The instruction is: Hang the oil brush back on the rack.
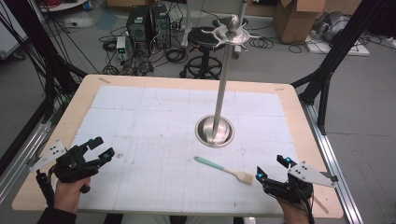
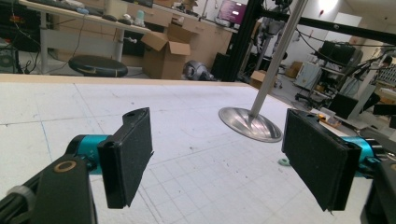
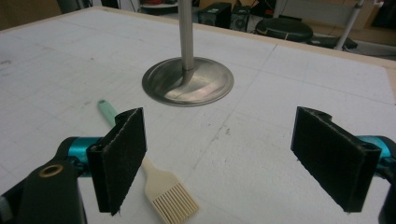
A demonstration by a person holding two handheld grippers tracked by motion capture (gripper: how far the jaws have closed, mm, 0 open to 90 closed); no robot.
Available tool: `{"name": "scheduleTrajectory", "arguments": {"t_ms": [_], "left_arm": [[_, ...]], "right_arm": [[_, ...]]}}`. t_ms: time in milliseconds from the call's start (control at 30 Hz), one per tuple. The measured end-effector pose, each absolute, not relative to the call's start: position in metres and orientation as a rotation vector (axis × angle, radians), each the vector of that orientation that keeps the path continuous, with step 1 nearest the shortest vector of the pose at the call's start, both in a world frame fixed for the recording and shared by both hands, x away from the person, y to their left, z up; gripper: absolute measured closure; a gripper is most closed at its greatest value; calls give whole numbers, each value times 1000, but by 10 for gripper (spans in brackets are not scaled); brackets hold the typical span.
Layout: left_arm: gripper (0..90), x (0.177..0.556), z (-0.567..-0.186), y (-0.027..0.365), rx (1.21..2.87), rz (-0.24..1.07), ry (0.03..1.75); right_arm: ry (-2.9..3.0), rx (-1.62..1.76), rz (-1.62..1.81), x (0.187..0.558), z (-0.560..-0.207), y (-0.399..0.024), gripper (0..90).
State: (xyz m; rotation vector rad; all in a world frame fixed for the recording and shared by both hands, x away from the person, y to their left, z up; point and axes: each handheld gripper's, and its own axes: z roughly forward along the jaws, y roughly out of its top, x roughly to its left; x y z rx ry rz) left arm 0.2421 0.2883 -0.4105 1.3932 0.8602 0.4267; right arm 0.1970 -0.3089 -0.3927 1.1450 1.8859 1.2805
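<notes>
A pastry brush [image 1: 223, 169] with a mint-green handle and cream bristles lies flat on the white gridded mat [image 1: 154, 121], right of centre near the front. My right gripper [image 1: 271, 168] sits just right of the bristles, open, with nothing between its pads. In the right gripper view the brush [image 3: 161, 184] lies beside the left pad [image 3: 119, 158], untouched, and the right gripper [image 3: 219, 158] has bare mat between its jaws. My left gripper [image 1: 103, 148] rests at the front left, open and holding nothing. In its own view the left gripper [image 2: 217, 158] frames bare mat.
A tall metal stand rises from a round steel base [image 1: 215, 130] at mid-table, with hooked arms at its top [image 1: 232, 32]; the base [image 3: 187, 81] is beyond the brush. Behind the table are a black stool [image 1: 205, 39], computer towers [image 1: 149, 23] and cardboard boxes [image 1: 294, 18].
</notes>
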Motion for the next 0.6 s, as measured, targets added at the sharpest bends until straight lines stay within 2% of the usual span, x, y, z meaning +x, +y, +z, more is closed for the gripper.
{"name": "scheduleTrajectory", "arguments": {"t_ms": [600], "left_arm": [[243, 238, -410, 283, 1426, 429, 841]], "right_arm": [[2142, 1025, 1308, 220, -398, -279, 192]]}}
